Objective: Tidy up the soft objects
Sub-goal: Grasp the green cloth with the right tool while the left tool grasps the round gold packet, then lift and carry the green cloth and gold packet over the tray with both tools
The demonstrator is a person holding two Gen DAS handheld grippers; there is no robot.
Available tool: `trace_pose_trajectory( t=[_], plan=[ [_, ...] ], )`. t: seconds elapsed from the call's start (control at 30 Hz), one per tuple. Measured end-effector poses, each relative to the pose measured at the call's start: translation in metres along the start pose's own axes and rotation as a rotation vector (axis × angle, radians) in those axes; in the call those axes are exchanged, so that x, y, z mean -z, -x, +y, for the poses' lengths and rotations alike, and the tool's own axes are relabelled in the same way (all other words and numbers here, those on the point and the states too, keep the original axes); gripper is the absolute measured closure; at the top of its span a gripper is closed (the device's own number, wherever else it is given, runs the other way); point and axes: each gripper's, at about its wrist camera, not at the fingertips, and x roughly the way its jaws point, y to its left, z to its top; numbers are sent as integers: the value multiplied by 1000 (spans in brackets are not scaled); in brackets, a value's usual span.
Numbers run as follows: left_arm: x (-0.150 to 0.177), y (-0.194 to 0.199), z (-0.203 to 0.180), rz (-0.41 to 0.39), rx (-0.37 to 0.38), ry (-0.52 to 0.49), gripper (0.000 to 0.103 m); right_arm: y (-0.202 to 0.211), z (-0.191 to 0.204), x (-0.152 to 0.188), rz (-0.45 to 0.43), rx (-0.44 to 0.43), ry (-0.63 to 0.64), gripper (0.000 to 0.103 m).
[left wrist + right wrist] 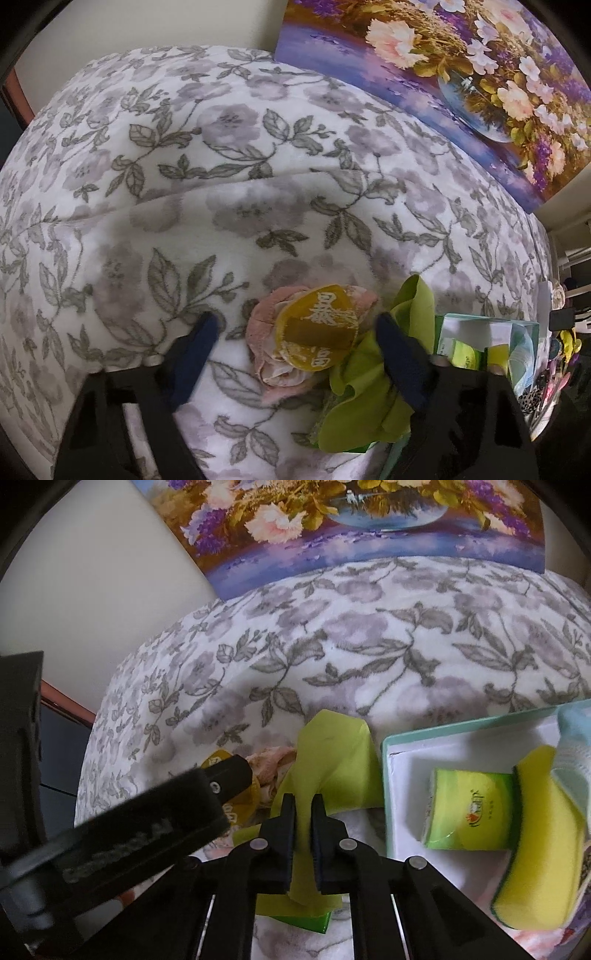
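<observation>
A lime-green cloth (332, 764) lies on the floral blanket (258, 166), and my right gripper (303, 808) is shut on it, lifting part of it. The cloth also shows in the left wrist view (369, 387). A pink cloth (288, 373) with a yellow round pouch (317, 328) bearing white characters lies between my left gripper's fingers. My left gripper (295, 332) is open around them, just above the blanket. A white box with a teal rim (391, 775) holds a green packet (469, 808) and a yellow sponge (543, 849).
A flower painting (461, 74) leans against the wall behind the bed. The left gripper's body (147, 819) crosses the right wrist view at left. Clutter (561, 362) sits past the blanket's right edge. A pale blue cloth (572, 753) drapes over the box.
</observation>
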Motion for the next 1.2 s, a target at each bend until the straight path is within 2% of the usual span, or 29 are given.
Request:
trace_pose_trajectory(
  t=[0.1,0.17,0.2,0.33,0.43,0.53,0.6,0.67,0.93,1.2],
  plan=[
    [1,-4,-2,13,14,-1,26,2,-2,-1,-1,-1,-4,94],
    [1,-5,-3,14,15,-5,38,1,-3,-1,4,0,-5,94],
    [2,-6,-3,16,15,-7,40,1,-4,-1,7,1,-6,94],
    [3,-10,-6,21,14,-18,42,-1,-6,0,15,3,-10,94],
    [3,-11,-8,14,15,-30,57,-1,-7,0,19,3,-13,94],
    [2,-9,-9,6,28,-39,60,-2,-8,0,25,4,-16,94],
    [1,-6,-9,-3,28,-46,72,-2,-8,1,26,5,-16,94],
    [-1,-3,-10,-9,40,-48,76,-2,-8,1,25,4,-15,94],
    [-1,7,-12,-25,66,-70,85,2,-6,-1,19,3,-6,94],
    [-7,33,-11,-88,120,-47,86,23,-3,-7,-31,-15,0,94]
  ],
)
